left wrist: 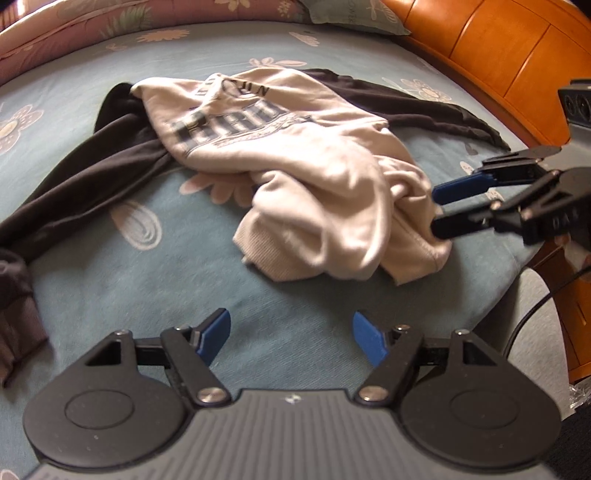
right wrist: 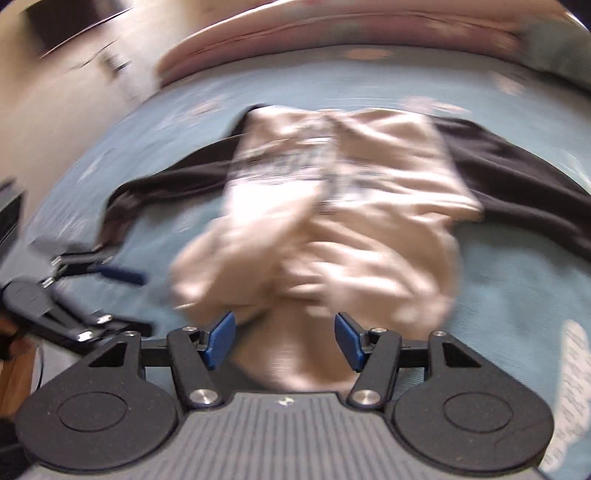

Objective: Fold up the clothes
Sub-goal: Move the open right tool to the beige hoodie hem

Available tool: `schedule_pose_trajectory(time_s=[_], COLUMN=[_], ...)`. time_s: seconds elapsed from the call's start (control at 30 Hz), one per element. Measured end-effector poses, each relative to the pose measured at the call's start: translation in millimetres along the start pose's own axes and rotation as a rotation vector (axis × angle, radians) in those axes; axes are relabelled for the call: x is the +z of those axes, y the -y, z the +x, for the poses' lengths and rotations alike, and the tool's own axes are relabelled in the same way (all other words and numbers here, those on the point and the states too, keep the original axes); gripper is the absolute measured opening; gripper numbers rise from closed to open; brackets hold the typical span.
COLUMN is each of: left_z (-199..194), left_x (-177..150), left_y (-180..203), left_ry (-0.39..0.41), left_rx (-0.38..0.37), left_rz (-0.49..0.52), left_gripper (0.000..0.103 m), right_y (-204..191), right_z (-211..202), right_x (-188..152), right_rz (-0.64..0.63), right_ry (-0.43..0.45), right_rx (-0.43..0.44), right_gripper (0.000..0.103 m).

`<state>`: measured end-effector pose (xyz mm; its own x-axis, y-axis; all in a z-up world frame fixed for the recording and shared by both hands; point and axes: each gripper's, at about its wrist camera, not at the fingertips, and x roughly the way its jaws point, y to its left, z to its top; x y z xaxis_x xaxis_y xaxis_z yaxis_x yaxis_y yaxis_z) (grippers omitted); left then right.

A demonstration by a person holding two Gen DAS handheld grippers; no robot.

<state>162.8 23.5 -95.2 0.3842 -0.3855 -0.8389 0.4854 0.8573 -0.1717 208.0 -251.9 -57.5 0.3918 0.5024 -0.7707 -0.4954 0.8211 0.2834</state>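
blue floral bedsheet (left wrist: 155, 280), wooden headboard (left wrist: 491, 40), pink quilt (left wrist: 74, 22) behind

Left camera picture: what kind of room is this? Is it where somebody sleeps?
Most likely a bedroom. The clothes lie on a bed with a blue flowered sheet, a pillow sits at the far end, and a curved wooden bed frame runs along one side.

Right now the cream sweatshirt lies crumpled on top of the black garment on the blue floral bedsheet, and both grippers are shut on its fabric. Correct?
Not quite. The cream sweatshirt does lie crumpled over the black garment on the blue floral bedsheet. But neither gripper is shut: the left wrist view shows the left gripper open over bare sheet, and the right gripper open beside the sweatshirt's edge.
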Motion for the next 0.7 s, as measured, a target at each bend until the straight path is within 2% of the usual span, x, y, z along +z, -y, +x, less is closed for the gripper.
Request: schedule_pose_trajectory(time_s=[0.23,0.53,0.7], left_z=[-7,-10,-10], left_x=[-16,-21,-19], left_y=[-27,-50,-60], left_ry=[0.065,0.09,0.099], left_rx=[0.045,0.044,0.047], left_rz=[-0.029,-0.01,-0.008], left_gripper=[0.077,0.078,0.078], right_y=[-21,-50,-57], right_z=[50,94,134], right_x=[27,99,130], right_rz=[-0.025,-0.045,-0.033], right_ry=[-0.054,-0.014,-0.03], right_rx=[0.055,0.121,0.16], right_gripper=[0.069,0.072,0.072])
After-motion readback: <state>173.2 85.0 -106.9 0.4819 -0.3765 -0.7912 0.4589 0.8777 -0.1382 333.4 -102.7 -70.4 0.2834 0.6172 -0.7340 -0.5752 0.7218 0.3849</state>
